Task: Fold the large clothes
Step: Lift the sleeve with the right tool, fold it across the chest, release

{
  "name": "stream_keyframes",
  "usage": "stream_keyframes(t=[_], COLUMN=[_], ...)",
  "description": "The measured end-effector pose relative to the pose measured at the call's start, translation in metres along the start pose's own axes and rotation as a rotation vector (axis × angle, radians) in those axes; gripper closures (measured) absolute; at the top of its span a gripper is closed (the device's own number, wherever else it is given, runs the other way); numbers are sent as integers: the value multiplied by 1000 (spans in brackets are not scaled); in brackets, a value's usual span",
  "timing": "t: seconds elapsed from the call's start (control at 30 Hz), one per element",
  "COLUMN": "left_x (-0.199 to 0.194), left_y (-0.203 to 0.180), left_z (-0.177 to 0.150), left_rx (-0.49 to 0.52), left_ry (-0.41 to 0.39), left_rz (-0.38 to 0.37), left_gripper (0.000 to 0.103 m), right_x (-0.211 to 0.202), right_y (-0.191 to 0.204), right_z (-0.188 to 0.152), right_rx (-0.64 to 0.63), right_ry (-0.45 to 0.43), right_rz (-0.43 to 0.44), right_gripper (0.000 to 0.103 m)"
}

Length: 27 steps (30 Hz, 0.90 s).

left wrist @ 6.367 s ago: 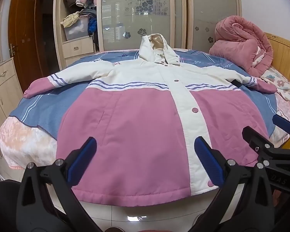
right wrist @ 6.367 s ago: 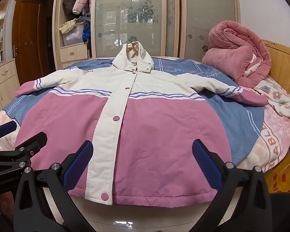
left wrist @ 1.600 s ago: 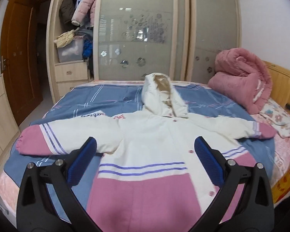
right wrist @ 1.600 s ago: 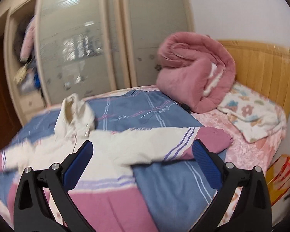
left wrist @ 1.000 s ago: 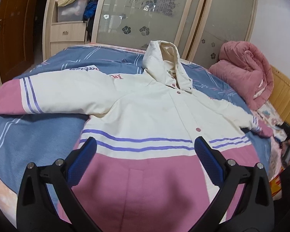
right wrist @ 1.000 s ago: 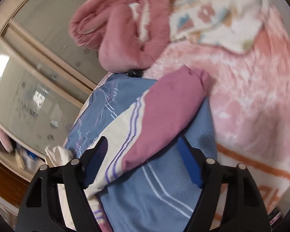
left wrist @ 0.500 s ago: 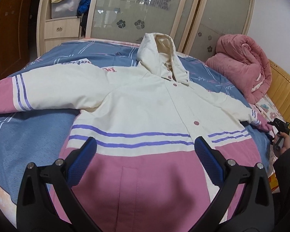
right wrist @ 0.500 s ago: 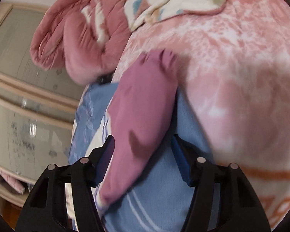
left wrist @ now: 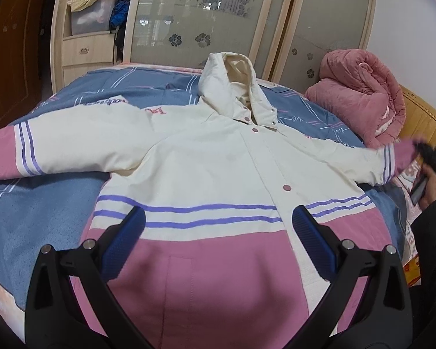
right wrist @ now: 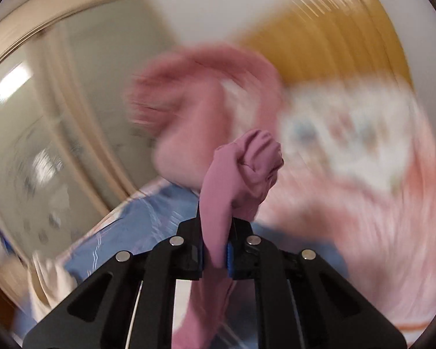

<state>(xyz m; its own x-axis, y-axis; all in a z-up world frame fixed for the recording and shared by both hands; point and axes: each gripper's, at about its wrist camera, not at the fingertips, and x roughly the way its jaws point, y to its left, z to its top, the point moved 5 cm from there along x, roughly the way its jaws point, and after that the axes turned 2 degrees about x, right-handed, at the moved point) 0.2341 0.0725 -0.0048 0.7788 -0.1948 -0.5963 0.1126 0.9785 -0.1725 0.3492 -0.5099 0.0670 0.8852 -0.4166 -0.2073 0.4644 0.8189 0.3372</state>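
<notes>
A hooded jacket [left wrist: 206, 157], cream on top and pink below with purple stripes, lies face up and spread on the bed. My left gripper [left wrist: 218, 232] hovers open above its middle, nothing between the blue pads. My right gripper [right wrist: 215, 247] has its jaws closing and pinched on the pink cuff [right wrist: 241, 174] of the jacket's right sleeve, lifted off the bed. From the left wrist view that sleeve [left wrist: 363, 160] rises at the right edge toward the right gripper [left wrist: 430, 151], held in a hand. The right wrist view is blurred by motion.
A blue striped blanket [left wrist: 43, 203] covers the bed. A rolled pink quilt [left wrist: 360, 93] lies by the wooden headboard [left wrist: 424, 119]. A floral pillow [right wrist: 348, 133] lies near it. Wardrobe doors [left wrist: 206, 17] and drawers [left wrist: 87, 52] stand behind the bed.
The right gripper went from open around the pink cuff to clamped on it and lifted it off the bed. The left gripper stayed above the jacket's middle.
</notes>
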Motion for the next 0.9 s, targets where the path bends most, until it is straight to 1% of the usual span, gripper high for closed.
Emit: stream_keyframes(t=[0.07, 0.1, 0.13, 0.23, 0.3, 0.33, 0.37, 0.43, 0.47, 0.57, 0.6, 0.63, 0.67, 0.7, 0.77, 0.8, 0.83, 0.87, 0.9], left_x=[0, -1, -2, -2, -1, -1, -1, -1, -1, -3, -3, -3, -2, -1, 1, 2, 3, 3, 3], left_y=[-4, -6, -9, -15, -17, -17, -17, -17, -16, -13, -11, -9, -6, -4, 0, 2, 3, 4, 5], left_z=[1, 2, 3, 3, 4, 4, 4, 6, 6, 9, 10, 10, 10, 10, 10, 9, 9, 9, 9], left_rx=[-6, -5, 2, 20, 15, 10, 5, 0, -2, -7, -10, -12, -16, -21, -34, -38, -42, -44, -42], left_ry=[-2, -6, -13, -26, -21, -21, -21, -21, -23, -34, -38, -39, -37, -34, -25, -20, -12, -11, -11], left_rz=[-9, -12, -13, -7, -15, -18, -19, -19, -19, -9, -4, 0, 7, 10, 15, 18, 18, 18, 21], left_gripper=[2, 2, 2, 2, 2, 2, 2, 2, 2, 2, 2, 2, 2, 2, 2, 2, 2, 2, 2], right_x=[-18, -23, -29, -35, -32, -32, -30, -30, -29, -37, -41, -41, -37, -37, -36, -36, -40, -46, -52], right_y=[62, 83, 116, 182, 221, 233, 250, 273, 285, 307, 312, 315, 316, 316, 310, 309, 304, 301, 299], right_z=[-1, -4, -14, -55, -97, -113, -136, -165, -185, -233, -245, -257, -271, -278, -285, -283, -281, -274, -270], right_rx=[-120, -152, -216, -335, -409, -431, -472, -518, -546, -634, -649, -671, -692, -695, -688, -681, -668, -640, -622], right_ry=[-56, -61, -56, 20, 124, 160, 216, 285, 331, 439, 462, 503, 565, 597, 645, 659, 654, 632, 635], right_rz=[77, 110, 160, 275, 339, 357, 384, 417, 437, 462, 467, 464, 447, 439, 422, 416, 416, 411, 417], right_gripper=[92, 92, 92, 92, 92, 92, 92, 92, 92, 92, 92, 90, 90, 87, 70, 37, 8, 5, 5])
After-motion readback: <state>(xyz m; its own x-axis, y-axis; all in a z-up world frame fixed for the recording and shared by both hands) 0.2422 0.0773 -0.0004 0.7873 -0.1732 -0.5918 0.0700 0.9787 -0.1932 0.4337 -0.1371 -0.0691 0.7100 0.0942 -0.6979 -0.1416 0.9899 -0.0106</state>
